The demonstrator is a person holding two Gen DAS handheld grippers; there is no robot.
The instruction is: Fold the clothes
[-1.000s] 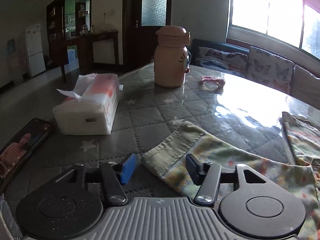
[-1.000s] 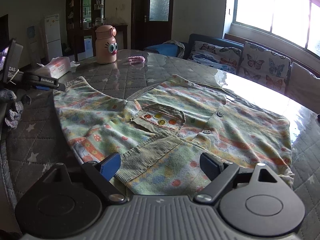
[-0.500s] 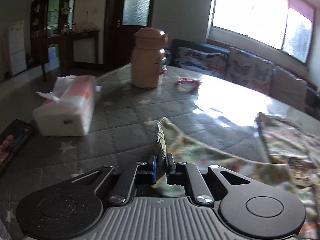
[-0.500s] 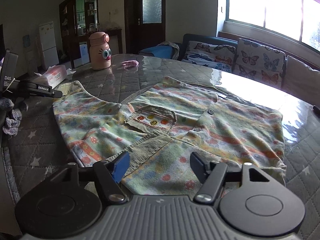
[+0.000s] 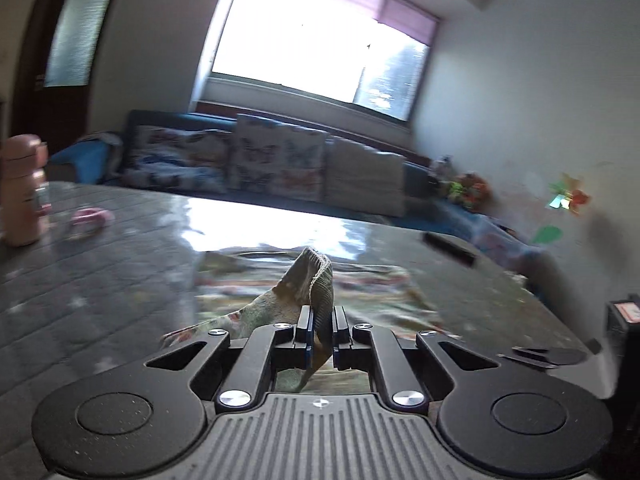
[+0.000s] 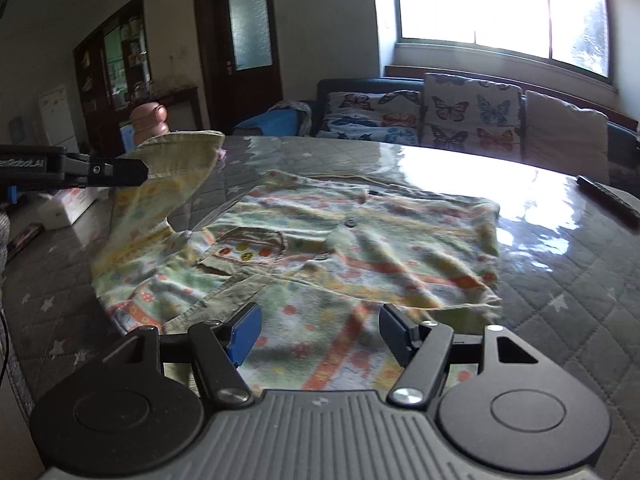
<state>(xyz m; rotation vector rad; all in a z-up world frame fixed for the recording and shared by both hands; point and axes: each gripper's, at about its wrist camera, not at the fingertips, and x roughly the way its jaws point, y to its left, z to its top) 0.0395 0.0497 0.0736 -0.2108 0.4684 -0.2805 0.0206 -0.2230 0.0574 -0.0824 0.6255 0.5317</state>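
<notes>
**A:** Where does the garment (image 6: pixel 320 248) lie, and what is the step in hand?

**B:** It lies spread, front up, on the quilted counter (image 6: pixel 560 280). Its sleeve cuff (image 5: pixel 316 276) is raised off the surface, clamped between the pads of the left claw (image 5: pixel 320 328). The step, as I judge it, is folding that sleeve inward across the body.

**A:** How is it done well?

**B:** Carry the cuff across in a low arc toward the pocket (image 6: pixel 244 248) and let the sleeve trail flat. Lay the cuff down before releasing. The right claw (image 6: pixel 320 332) hovers over the near hem (image 6: pixel 224 304) with its jaws apart and cloth beneath them, not gripped. It can pin the hem so the body does not drag. Excess lift would likely pull the shoulder off the counter.

**A:** What differs from a second earlier?

**B:** Then the left claw stood apart, astride the cuff as it lay flat on the counter. It has since closed on the cuff and carried it up. Its view has swung from the tissue box (image 6: pixel 72 208) toward the sofa (image 5: pixel 280 168) and window (image 5: pixel 320 40). The right claw's jaws have narrowed somewhat and grip nothing. The pink bottle (image 5: pixel 22 192) stays put.
</notes>
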